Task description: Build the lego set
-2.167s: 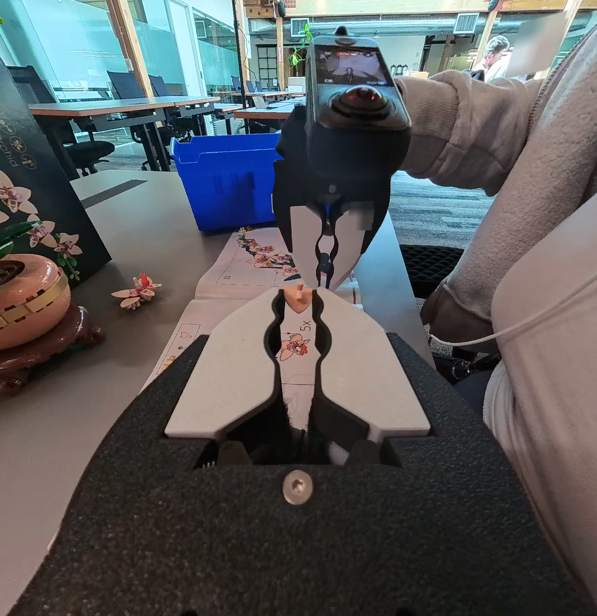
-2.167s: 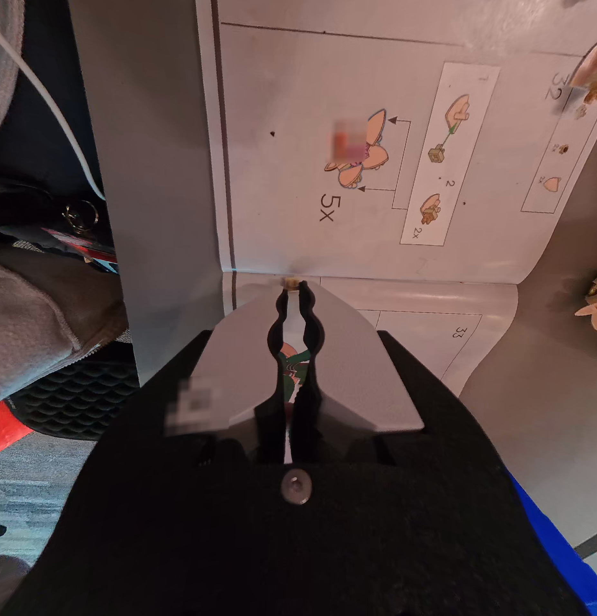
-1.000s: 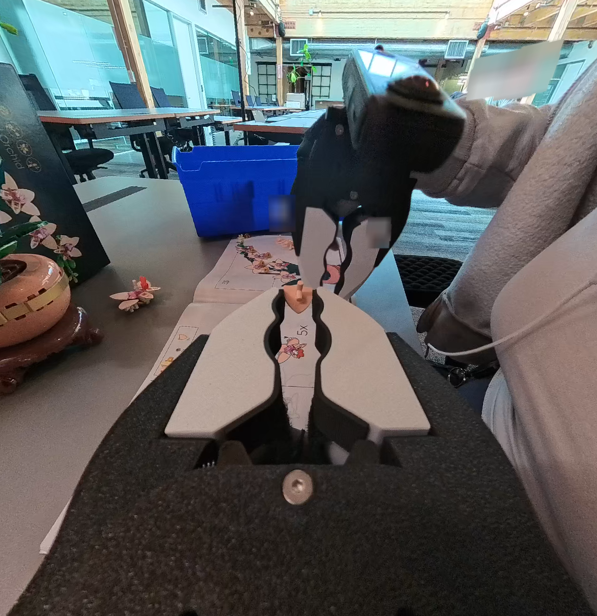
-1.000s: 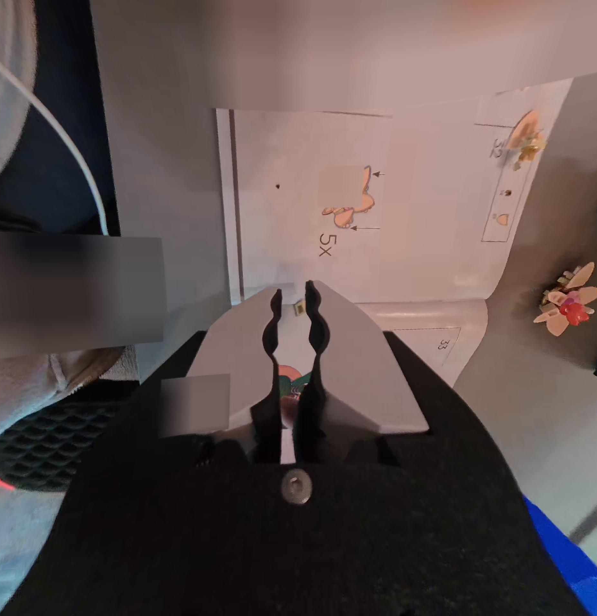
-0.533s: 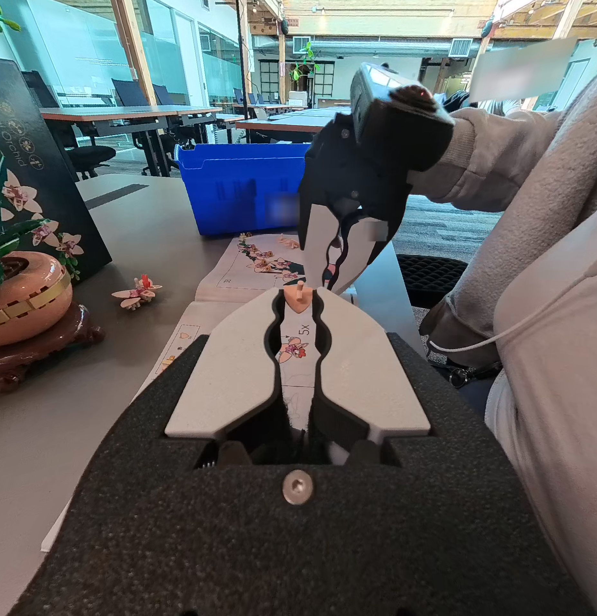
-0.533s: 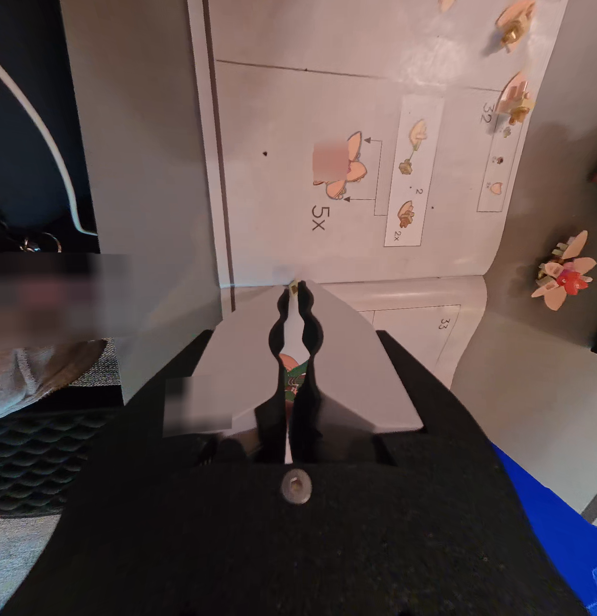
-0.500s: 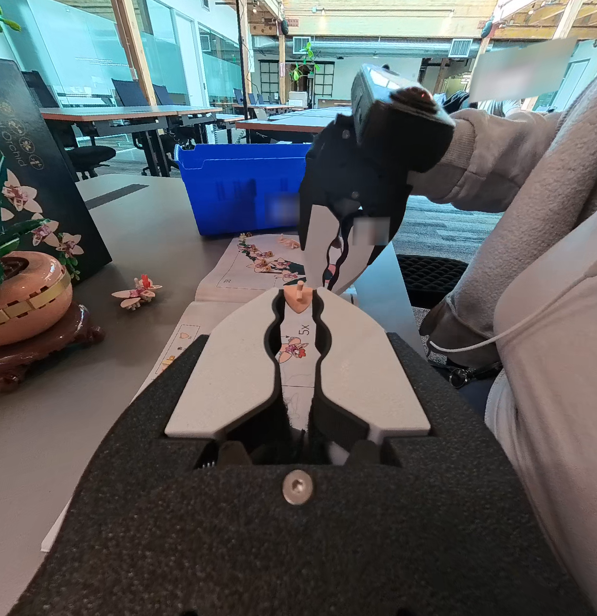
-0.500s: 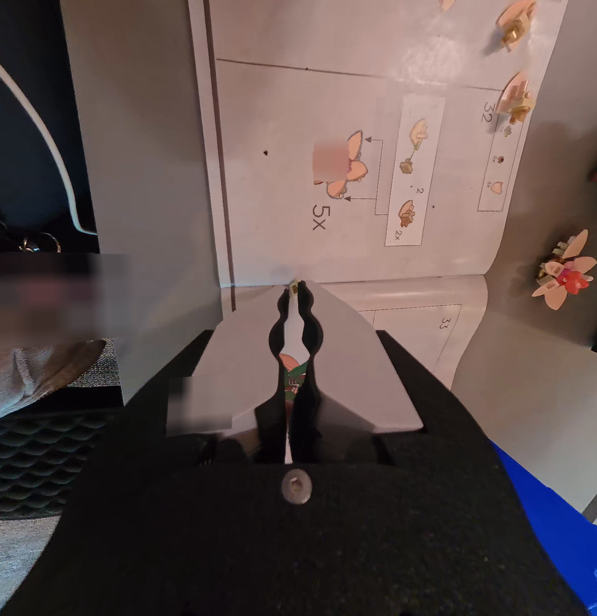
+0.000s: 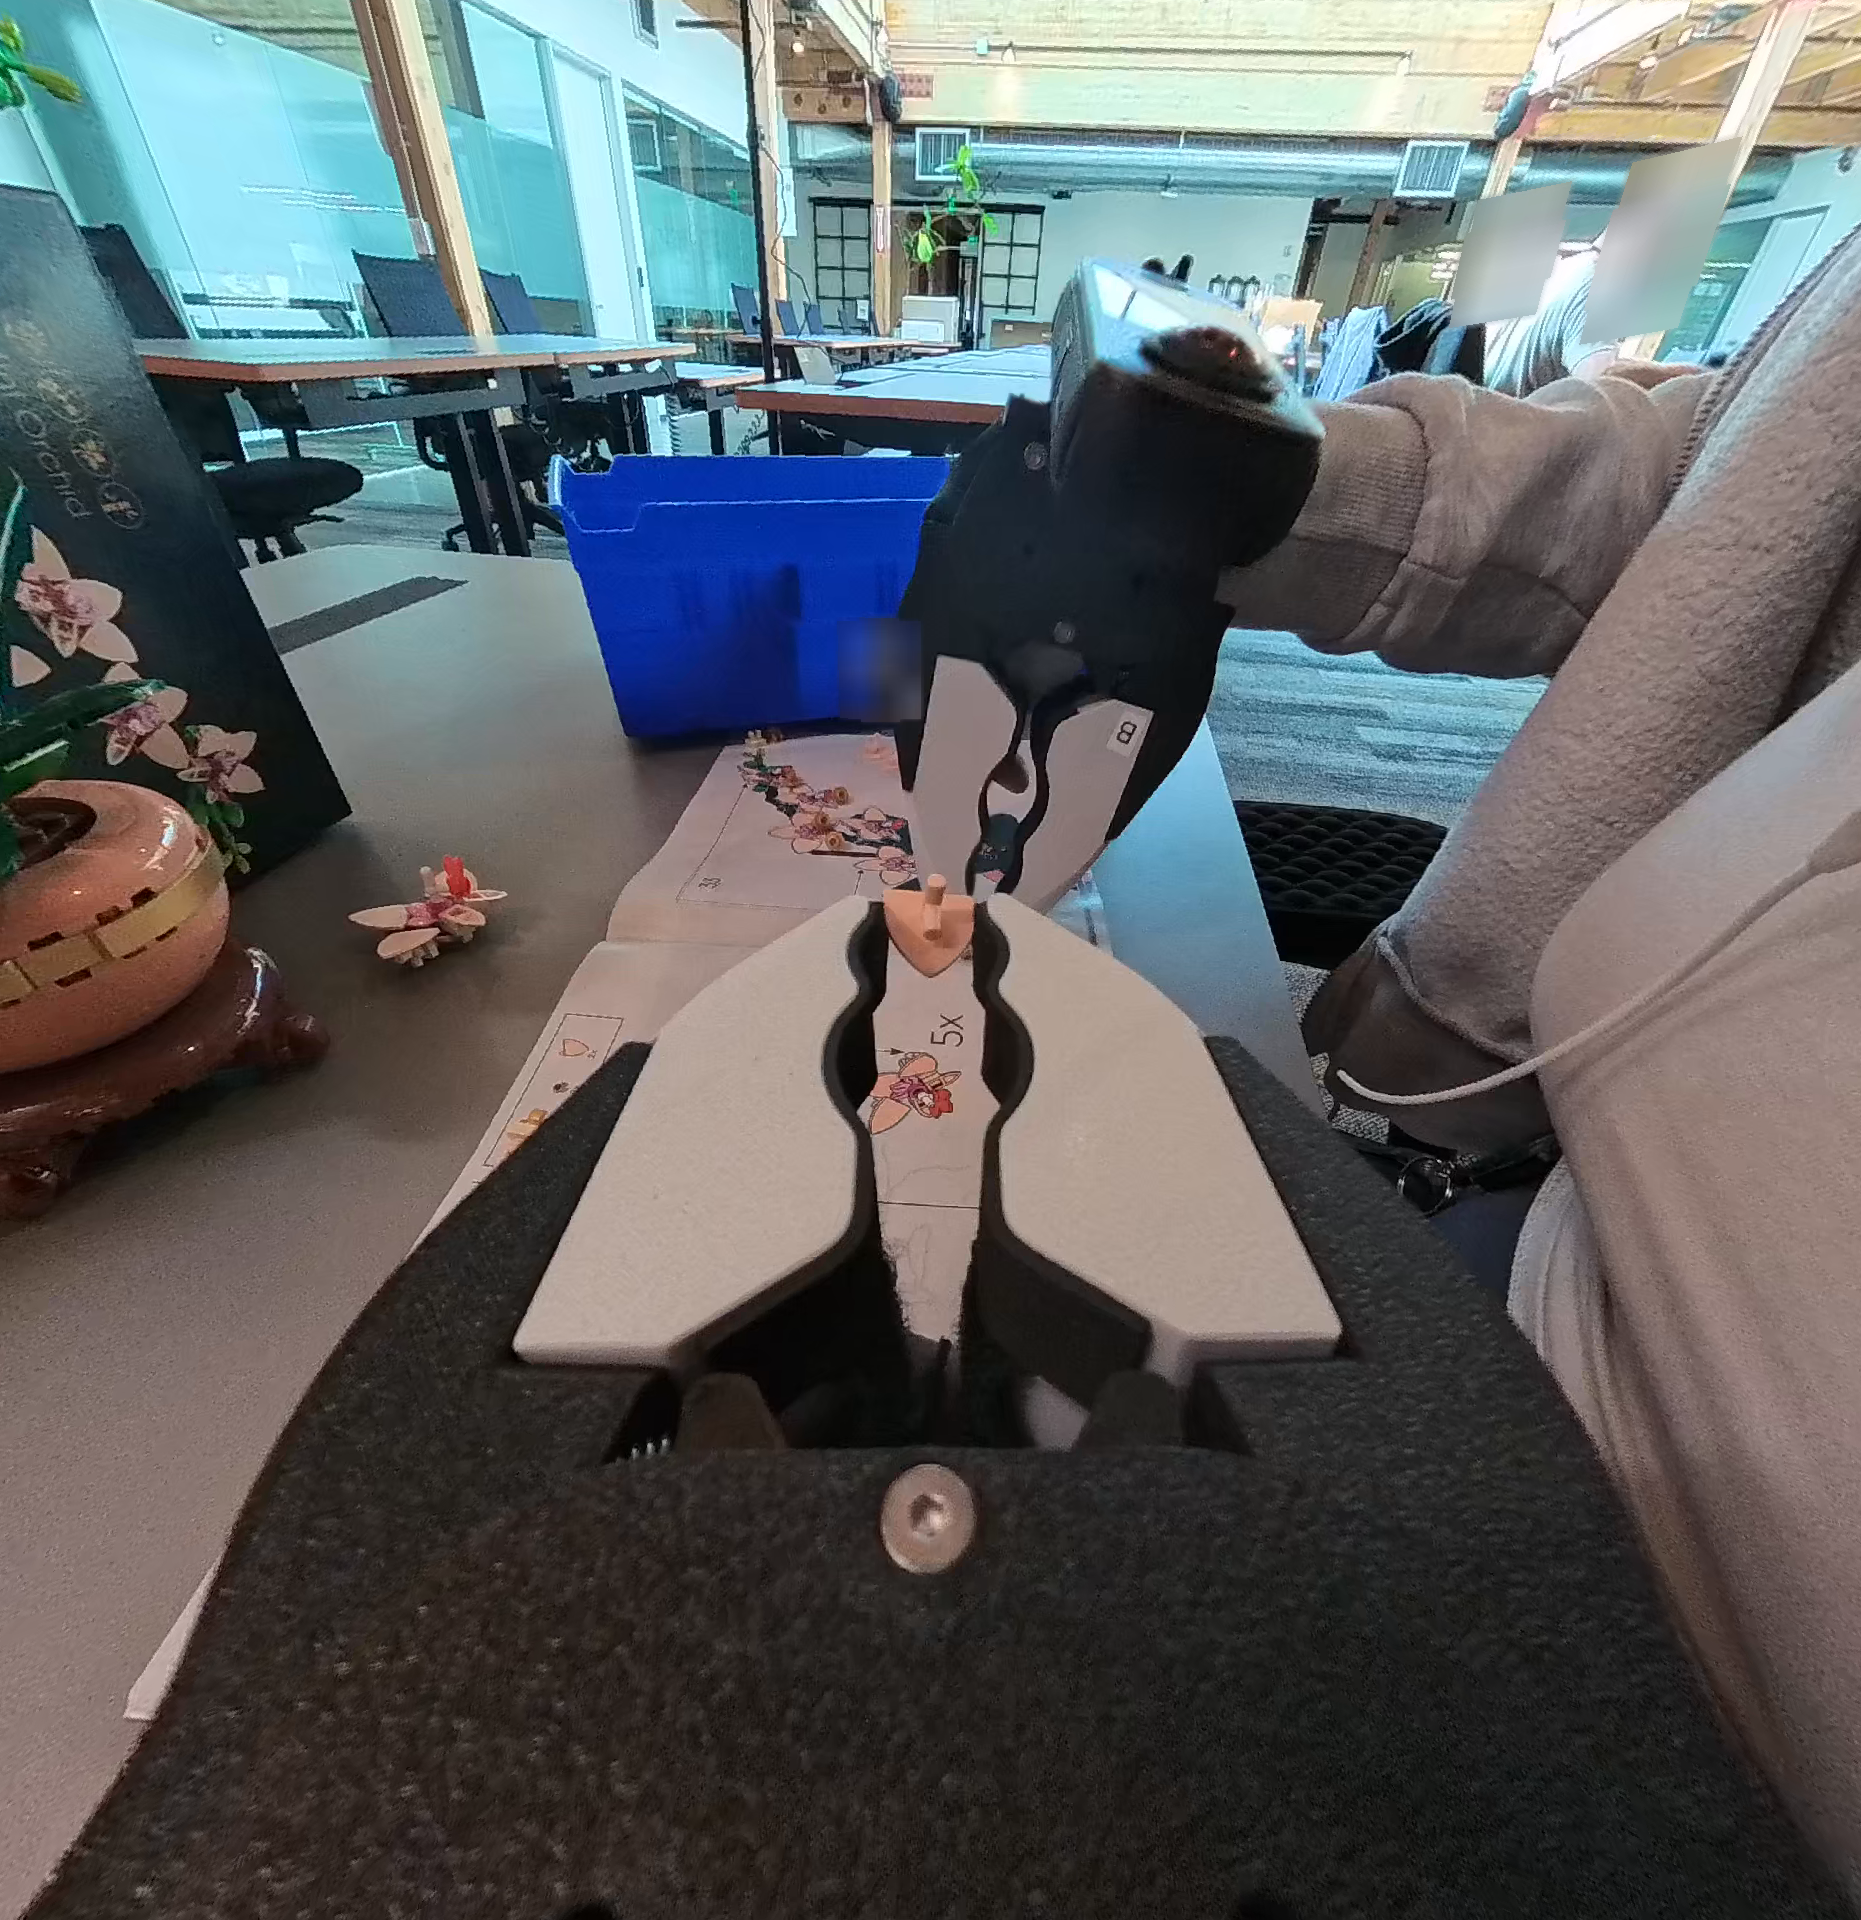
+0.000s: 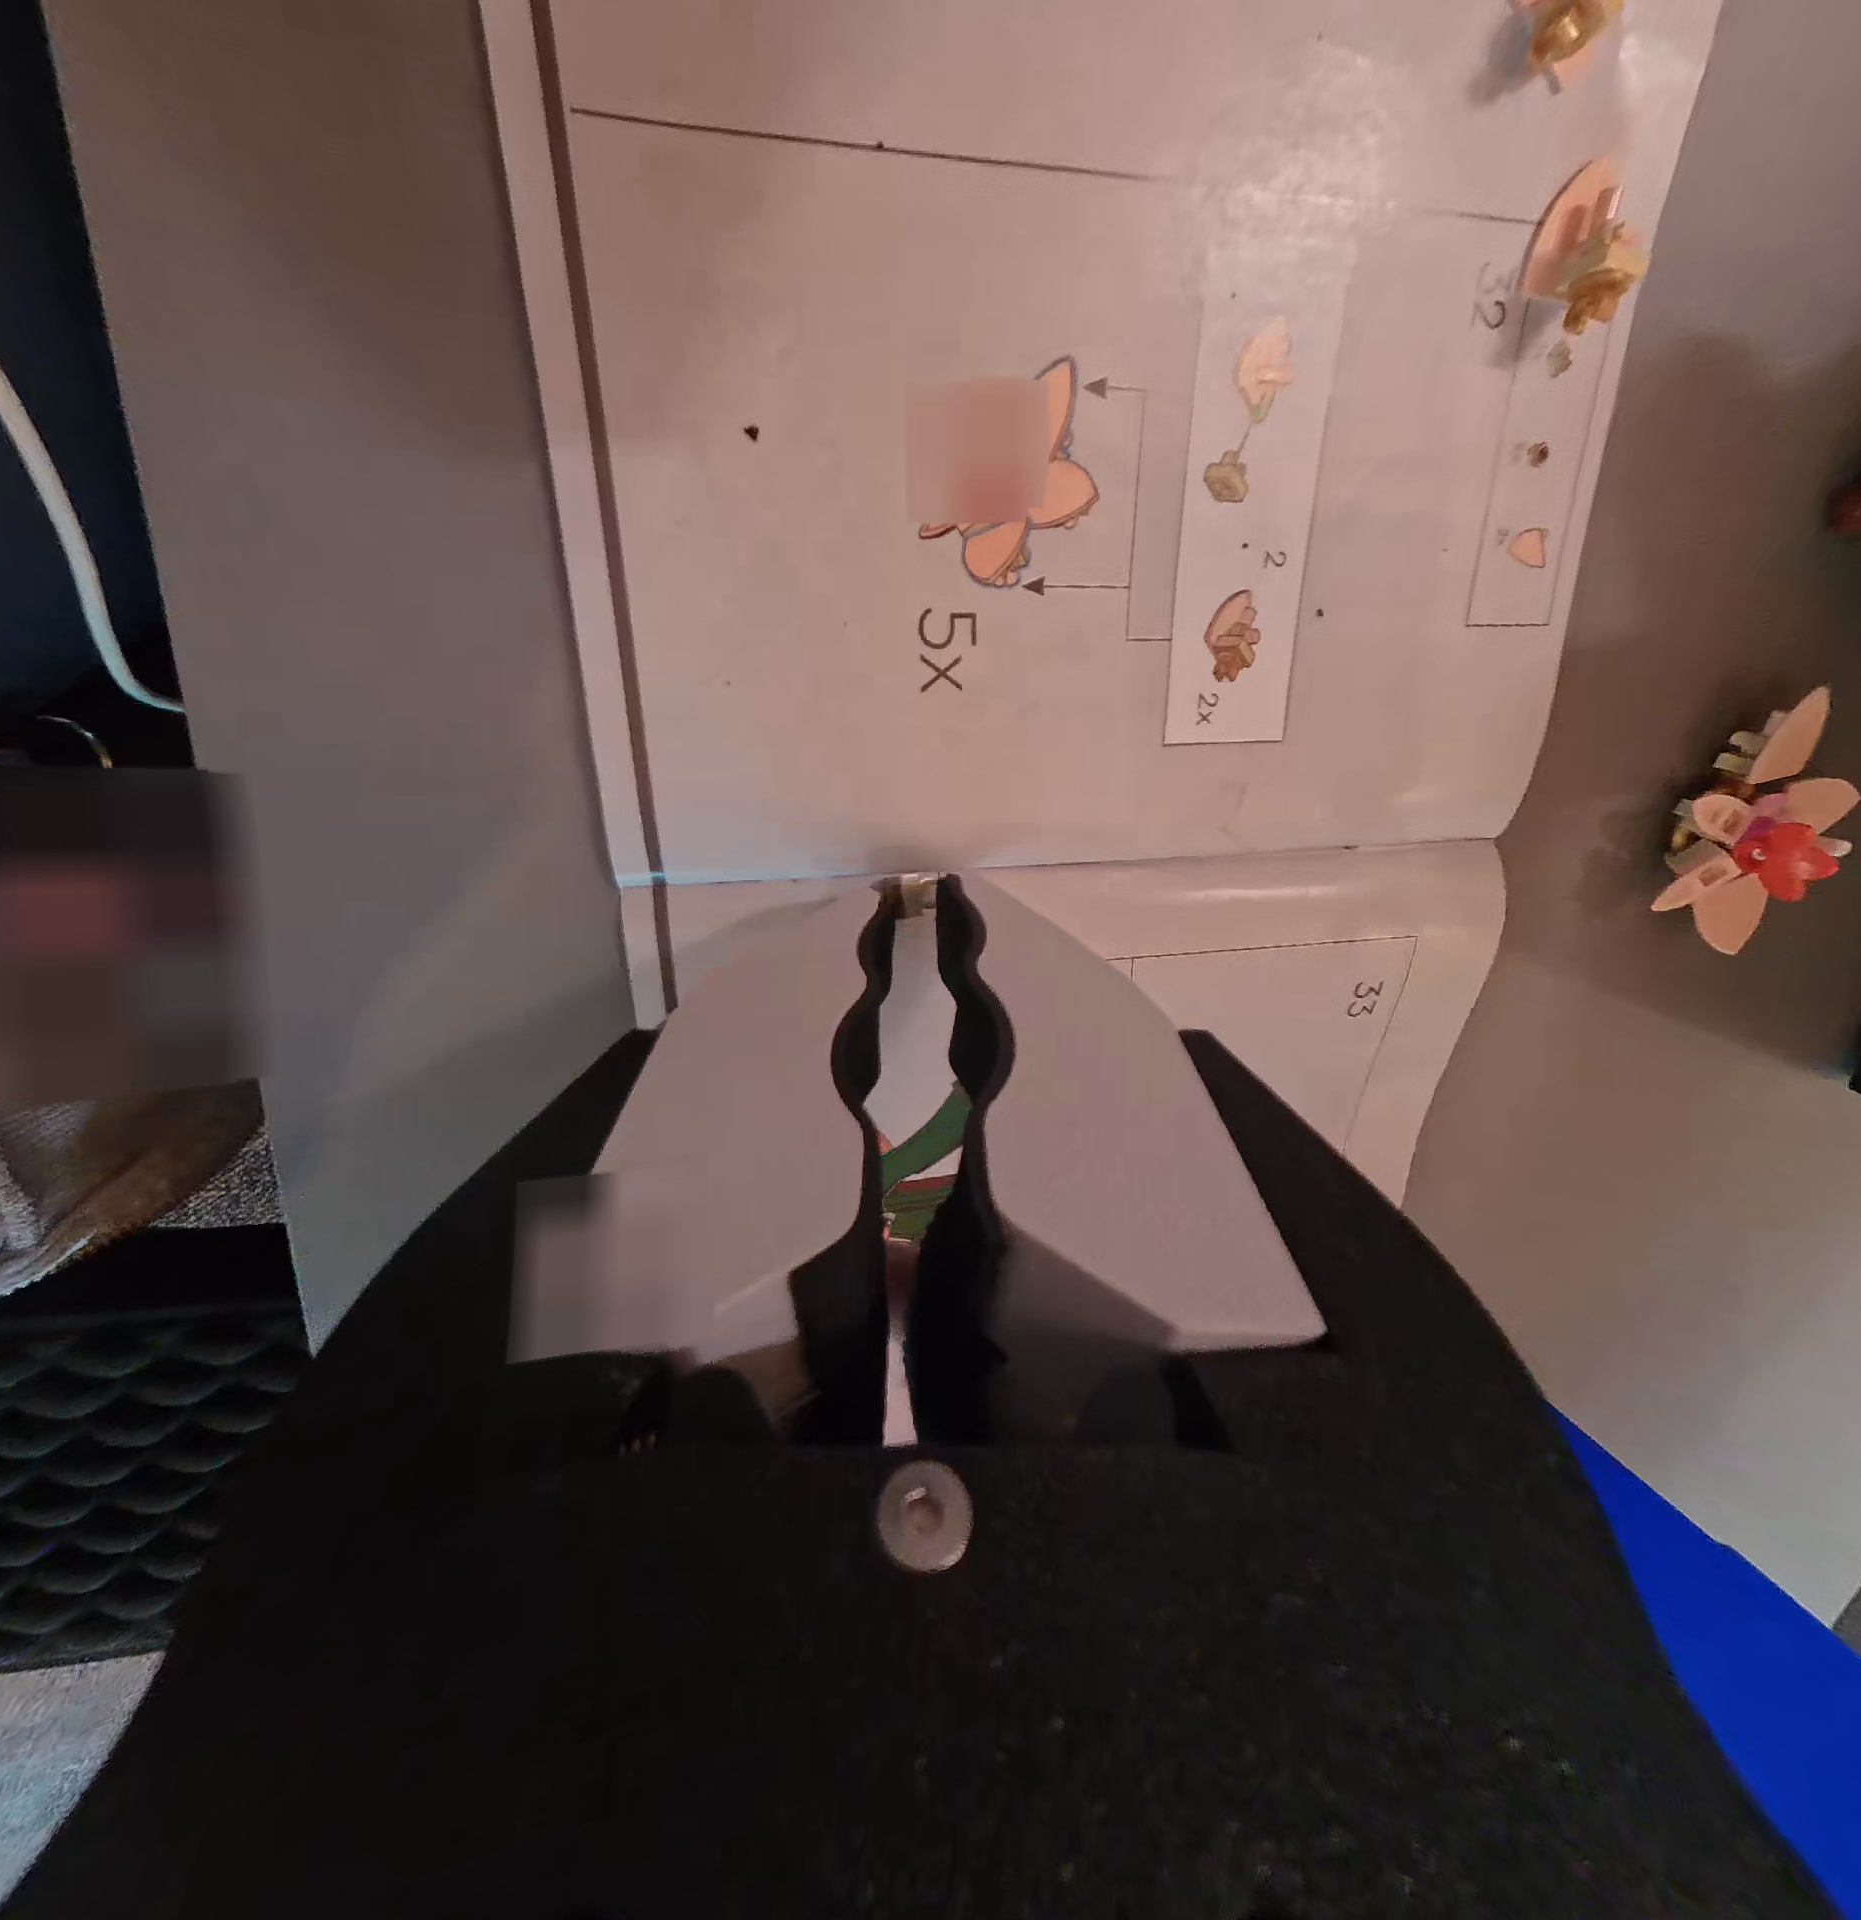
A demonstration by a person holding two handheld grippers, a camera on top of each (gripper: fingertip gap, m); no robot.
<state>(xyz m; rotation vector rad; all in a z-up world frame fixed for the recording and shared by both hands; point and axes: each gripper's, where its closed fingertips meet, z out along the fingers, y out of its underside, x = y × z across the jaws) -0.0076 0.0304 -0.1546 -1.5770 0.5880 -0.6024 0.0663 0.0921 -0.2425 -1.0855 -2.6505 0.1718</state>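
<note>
left gripper (image 9: 929, 928) fingers pinch a petal piece (image 9: 927, 933), its peg pointing up; right gripper (image 10: 915, 896) nips a small stud (image 10: 911, 894).

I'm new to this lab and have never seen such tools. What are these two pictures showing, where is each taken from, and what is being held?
A person holds two hand-operated grippers, each with a camera looking along its two fingers. The left wrist view shows the left gripper shut on a peach heart-shaped lego petal, with the right gripper tilted down just behind it. The right wrist view looks down on the open instruction booklet; its right gripper pinches a tiny pale lego piece. On the grey table sit a finished small lego flower, a pink lego flowerpot and a blue plastic bin.
</note>
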